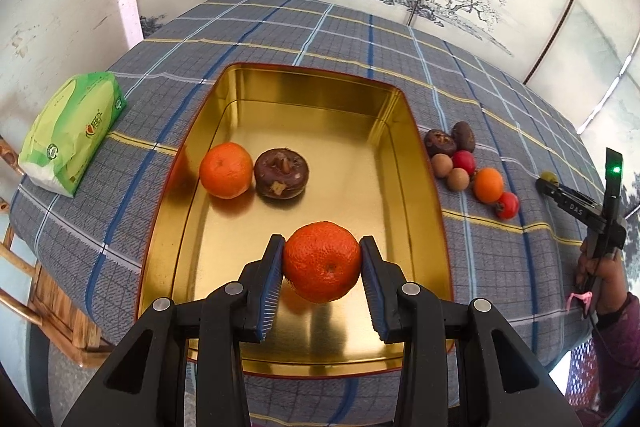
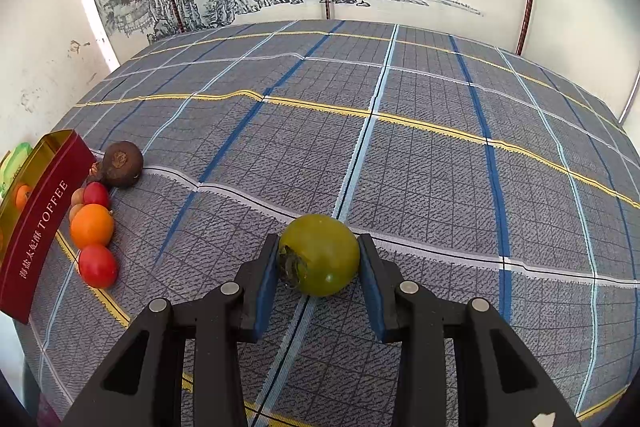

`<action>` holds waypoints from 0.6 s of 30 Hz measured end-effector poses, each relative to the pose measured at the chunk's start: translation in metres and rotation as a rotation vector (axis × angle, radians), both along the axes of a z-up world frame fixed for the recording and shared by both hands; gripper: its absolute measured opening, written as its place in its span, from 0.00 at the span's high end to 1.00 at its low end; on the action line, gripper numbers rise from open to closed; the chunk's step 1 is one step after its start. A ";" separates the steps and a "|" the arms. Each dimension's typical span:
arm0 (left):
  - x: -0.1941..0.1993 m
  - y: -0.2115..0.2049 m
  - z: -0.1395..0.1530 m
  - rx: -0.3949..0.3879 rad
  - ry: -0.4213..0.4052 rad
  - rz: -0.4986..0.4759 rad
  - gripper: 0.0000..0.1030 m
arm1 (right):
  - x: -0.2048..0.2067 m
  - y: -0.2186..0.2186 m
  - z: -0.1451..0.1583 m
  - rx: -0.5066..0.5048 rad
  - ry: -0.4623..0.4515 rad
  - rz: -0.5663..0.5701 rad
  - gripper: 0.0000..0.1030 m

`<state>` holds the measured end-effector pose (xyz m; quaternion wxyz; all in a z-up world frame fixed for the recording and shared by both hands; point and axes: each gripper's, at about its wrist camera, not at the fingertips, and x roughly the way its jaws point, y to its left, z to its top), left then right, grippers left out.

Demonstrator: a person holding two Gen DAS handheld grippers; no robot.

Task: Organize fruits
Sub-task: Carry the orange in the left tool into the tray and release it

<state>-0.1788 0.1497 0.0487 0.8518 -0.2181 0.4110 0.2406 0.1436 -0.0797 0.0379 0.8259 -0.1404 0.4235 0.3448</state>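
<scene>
The left claw (image 1: pixel 322 259) was clamped on a tangerine (image 1: pixel 322 261) above the gold tin's (image 1: pixel 420 155) near end; release seemed next. The right claw (image 2: pixel 319 259) was clamped on a green tomato (image 2: pixel 320 254) over the worktop (image 2: pixel 400 155), right of the tin.

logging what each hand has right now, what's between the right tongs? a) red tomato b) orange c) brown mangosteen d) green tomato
d: the right tongs are closed on a green tomato above the checked cloth, while the left tongs hold an orange over the gold tin.
</scene>
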 end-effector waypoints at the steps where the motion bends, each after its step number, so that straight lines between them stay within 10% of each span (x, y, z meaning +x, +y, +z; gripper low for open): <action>1: -0.001 0.001 -0.001 -0.002 0.002 0.002 0.63 | 0.000 0.001 -0.001 -0.001 -0.001 0.000 0.66; 18: -0.005 0.019 -0.013 -0.002 0.015 0.037 0.63 | 0.001 0.004 -0.003 -0.015 -0.009 -0.003 0.66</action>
